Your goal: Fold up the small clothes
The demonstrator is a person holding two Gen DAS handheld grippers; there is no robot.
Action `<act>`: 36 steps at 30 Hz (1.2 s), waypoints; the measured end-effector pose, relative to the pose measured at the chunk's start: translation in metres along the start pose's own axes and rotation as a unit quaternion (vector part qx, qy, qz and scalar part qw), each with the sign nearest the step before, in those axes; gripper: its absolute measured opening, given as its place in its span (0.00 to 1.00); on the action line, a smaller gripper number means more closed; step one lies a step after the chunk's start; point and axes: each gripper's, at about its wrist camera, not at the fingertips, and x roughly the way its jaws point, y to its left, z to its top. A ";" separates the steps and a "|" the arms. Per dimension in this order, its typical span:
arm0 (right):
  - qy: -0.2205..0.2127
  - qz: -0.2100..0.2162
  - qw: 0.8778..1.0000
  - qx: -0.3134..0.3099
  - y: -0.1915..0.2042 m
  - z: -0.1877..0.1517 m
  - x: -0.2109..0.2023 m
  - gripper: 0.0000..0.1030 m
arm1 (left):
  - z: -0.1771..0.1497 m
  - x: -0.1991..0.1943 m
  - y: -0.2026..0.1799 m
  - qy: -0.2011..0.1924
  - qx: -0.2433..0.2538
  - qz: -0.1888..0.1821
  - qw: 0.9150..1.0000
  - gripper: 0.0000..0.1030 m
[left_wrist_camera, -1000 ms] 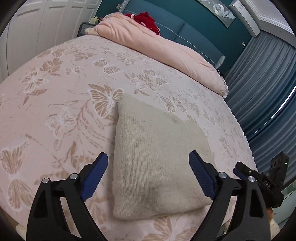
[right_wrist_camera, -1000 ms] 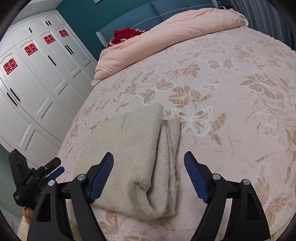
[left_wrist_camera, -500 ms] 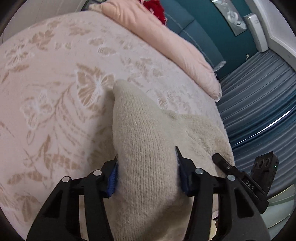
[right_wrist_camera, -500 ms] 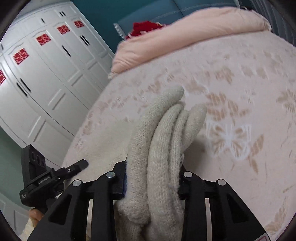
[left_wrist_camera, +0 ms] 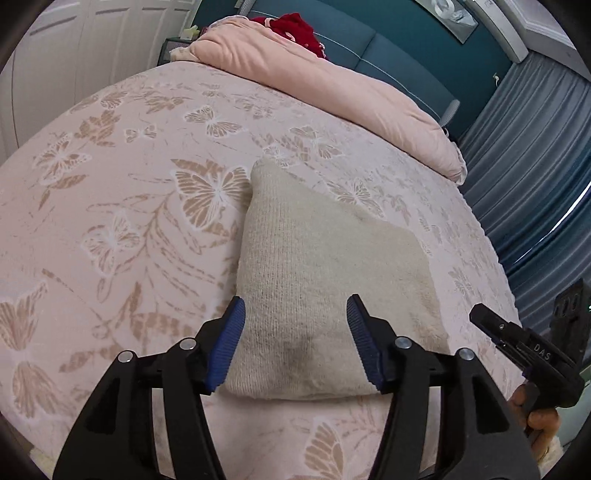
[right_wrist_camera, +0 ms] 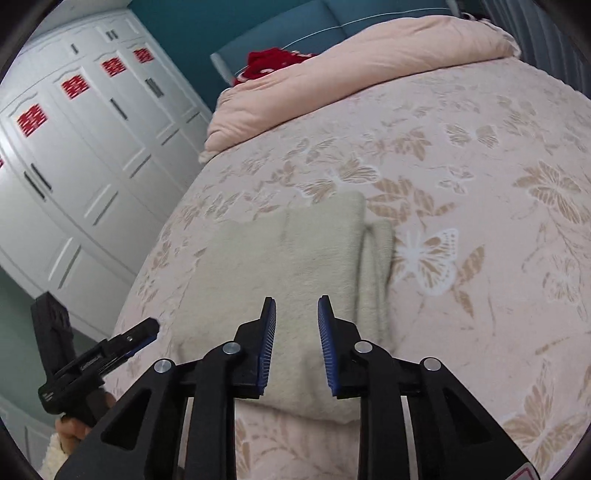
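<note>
A folded beige knit garment [left_wrist_camera: 325, 266] lies flat on the pink butterfly bedspread [left_wrist_camera: 110, 221]. My left gripper [left_wrist_camera: 295, 306] hovers over its near left part. The jaws are opening and the blue pads stand clear of the knit. In the right wrist view the same garment [right_wrist_camera: 288, 266] shows stacked folds along its right edge. My right gripper [right_wrist_camera: 296, 302] hangs over its near edge. Those jaws are closing to a narrow gap, and no cloth is pinched between the pads.
A rolled pink duvet [left_wrist_camera: 332, 85] and a red garment [left_wrist_camera: 299, 27] lie at the head of the bed, by the blue headboard [left_wrist_camera: 388, 48]. White wardrobe doors [right_wrist_camera: 74, 166] stand at the left, grey curtains [left_wrist_camera: 535, 129] at the right. A hand [right_wrist_camera: 74, 432] grips the other handle.
Half a second ago both grippers pinched the garment and held its folds raised. It now lies flat again, both grippers have let go, and the right jaws stand much narrower than a second ago.
</note>
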 end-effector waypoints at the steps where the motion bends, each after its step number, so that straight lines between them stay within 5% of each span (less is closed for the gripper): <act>1: 0.018 -0.027 0.999 -0.022 0.005 -0.006 0.012 0.18 | -0.003 0.005 -0.003 0.013 0.007 0.016 1.000 0.55; 3: 0.042 -0.069 0.997 -0.018 0.000 -0.018 0.027 0.15 | -0.008 0.014 -0.004 0.031 0.015 0.045 0.998 0.54; 4: 0.033 -0.054 0.998 0.003 -0.005 -0.022 0.022 0.13 | -0.011 0.013 -0.003 0.032 0.008 0.043 0.999 0.55; 6: 0.015 -0.065 0.997 0.031 -0.018 -0.028 0.012 0.27 | -0.015 0.005 0.007 0.030 -0.028 0.004 0.999 0.59; 7: 0.014 -0.082 0.996 0.036 -0.023 -0.030 0.011 0.51 | -0.017 0.003 0.012 0.030 -0.049 -0.008 0.998 0.73; 8: 0.016 -0.090 0.995 0.040 -0.029 -0.033 0.014 0.58 | -0.019 0.003 0.017 0.029 -0.067 -0.015 0.997 0.79; 12: 0.077 -0.044 0.992 0.093 -0.050 -0.040 0.053 0.59 | -0.023 0.029 0.029 0.058 -0.094 -0.008 0.994 0.79; 15: 0.084 -0.016 0.988 0.126 -0.056 -0.036 0.063 0.45 | -0.026 0.052 0.028 0.089 -0.101 -0.022 0.991 0.59; 17: 0.056 0.008 0.991 0.123 -0.053 -0.024 0.041 0.28 | -0.025 0.050 0.026 0.096 -0.110 -0.035 0.989 0.29; 19: 0.024 0.013 0.995 0.100 -0.050 -0.016 0.014 0.20 | -0.021 0.034 0.019 0.083 -0.089 -0.043 0.992 0.22; 21: 0.027 0.005 0.996 0.087 -0.057 -0.021 0.009 0.20 | -0.023 0.028 0.014 0.089 -0.070 -0.044 0.993 0.22; 24: 0.102 -0.011 0.991 0.090 -0.078 -0.046 0.047 0.26 | -0.040 0.047 0.017 0.116 -0.065 -0.025 0.991 0.22; 28: 0.036 -0.025 0.995 0.093 -0.064 -0.033 0.004 0.29 | -0.040 0.031 0.019 0.106 -0.085 -0.011 0.991 0.30; 31: -0.017 -0.036 0.998 0.038 -0.033 -0.009 -0.023 0.28 | -0.017 -0.005 0.002 0.052 -0.054 -0.007 0.997 0.28; 36: 0.019 -0.031 0.998 -0.048 0.016 0.012 0.019 0.20 | 0.012 0.004 -0.042 0.026 0.017 0.002 1.000 0.37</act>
